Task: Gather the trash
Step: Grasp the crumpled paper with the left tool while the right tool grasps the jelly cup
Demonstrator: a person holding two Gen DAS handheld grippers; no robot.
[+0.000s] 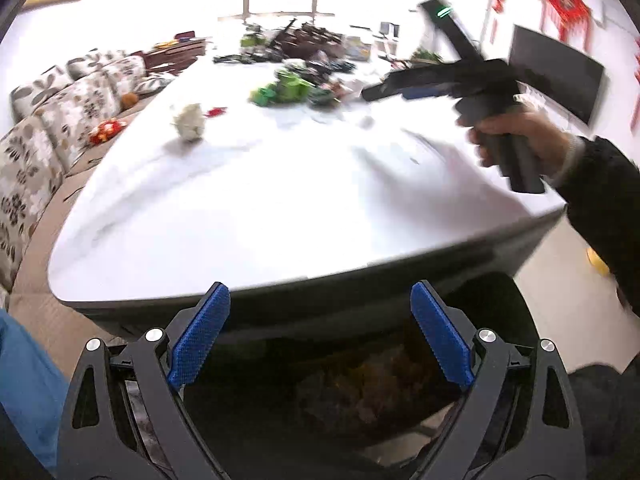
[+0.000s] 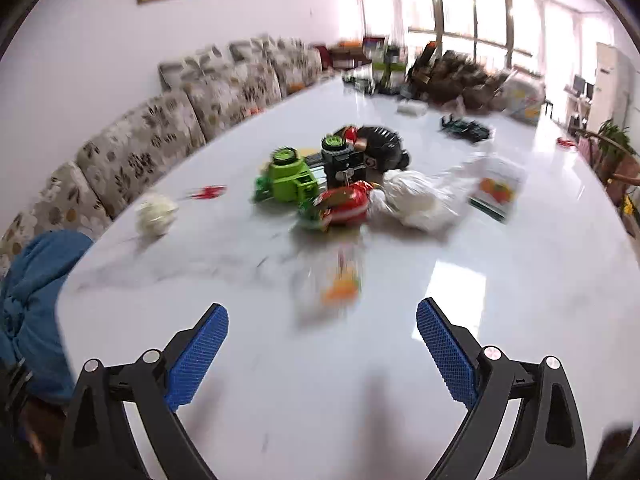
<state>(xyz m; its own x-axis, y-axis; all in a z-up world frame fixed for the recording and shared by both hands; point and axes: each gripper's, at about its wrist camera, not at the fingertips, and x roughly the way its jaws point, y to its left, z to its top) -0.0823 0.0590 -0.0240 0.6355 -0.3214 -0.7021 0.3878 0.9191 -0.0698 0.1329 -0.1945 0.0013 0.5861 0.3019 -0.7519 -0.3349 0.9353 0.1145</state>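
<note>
the left gripper [image 1: 320, 336] hangs low at the near edge of the white bench [image 1: 280, 200], its blue fingers [image 1: 199, 336] spread wide with nothing between them; below them sits a dark bin [image 1: 360, 392] with brownish stuff inside, blurred. the right gripper [image 2: 322, 356] is also released, its fingers [image 2: 447, 354] splayed far apart over the bench top [image 2: 520, 300] and gripping nothing. in the left view the person's right hand [image 1: 516, 140] holds that tool by its dark handle, above the bench's right side. just ahead of the right fingers, about centred between them but apart from both, lies a clear wrapper with an orange print [image 2: 334, 284], smeared by motion. farther on sits a red snack bag [image 2: 344, 206] touching a white crumpled plastic bag [image 2: 416, 200], and beside them a flat packet with an orange picture [image 2: 496, 190]. a crumpled white paper ball [image 2: 157, 213] rests well to the left, near a small red scrap [image 2: 206, 192]; in the left view the same ball [image 1: 189, 123] lies far beyond the left fingers. green toy pieces [image 2: 286, 178] and a dark toy heap [image 2: 372, 146] stand behind the red bag. a flowered sofa [image 2: 160, 136] runs along the bench's left side, and a blue cloth [image 2: 36, 292] is bunched at the near left corner.
</note>
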